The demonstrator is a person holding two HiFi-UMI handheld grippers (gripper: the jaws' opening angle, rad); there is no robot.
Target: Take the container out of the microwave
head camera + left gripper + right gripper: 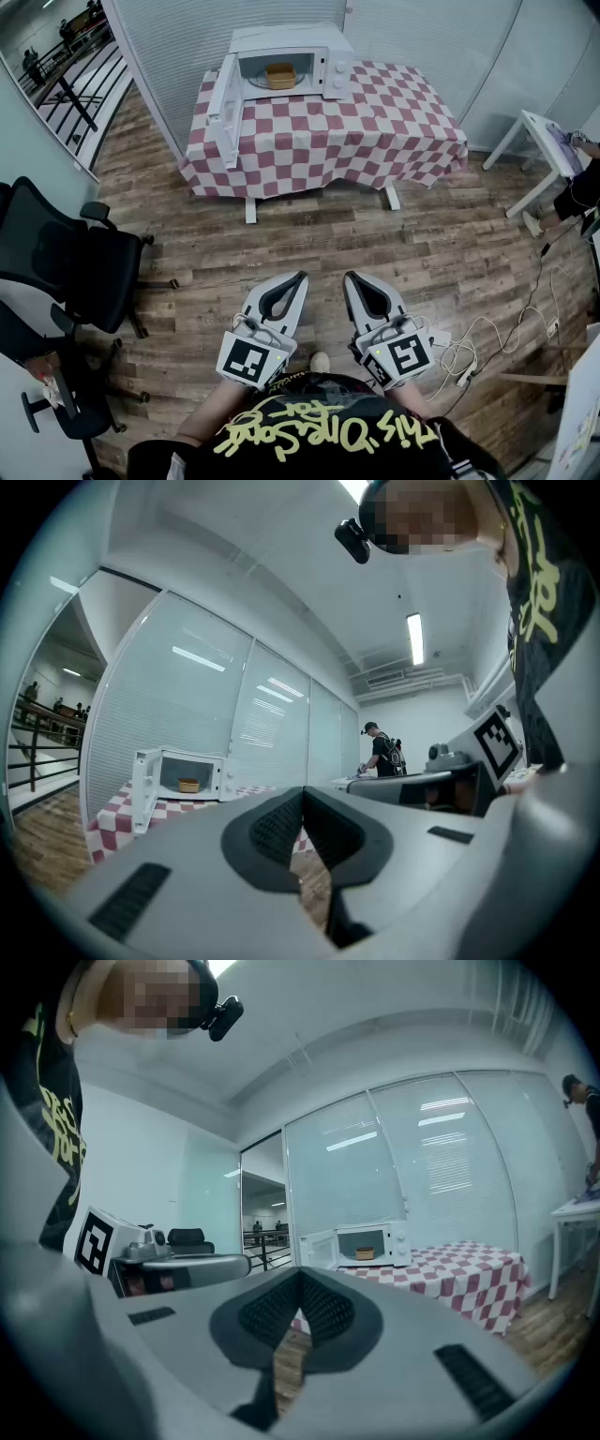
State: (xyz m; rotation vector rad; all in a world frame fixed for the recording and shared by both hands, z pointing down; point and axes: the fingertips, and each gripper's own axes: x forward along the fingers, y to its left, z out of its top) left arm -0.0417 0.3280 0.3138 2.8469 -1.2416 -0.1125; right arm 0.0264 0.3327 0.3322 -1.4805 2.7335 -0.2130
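A white microwave (291, 61) stands on the far table with its door (223, 111) swung open to the left. Inside it sits a small tan container (279, 75), which also shows as a tan container (188, 785) in the left gripper view and a tan container (365, 1253) in the right gripper view. My left gripper (302, 276) and right gripper (348, 276) are held side by side close to my body, far from the table, over the wooden floor. Both are shut with nothing between their jaws.
The table (375, 131) wears a red-and-white checked cloth. A black office chair (70, 262) stands at the left. A white table (548, 141) with a person beside it is at the right, and cables (487, 337) lie on the floor there.
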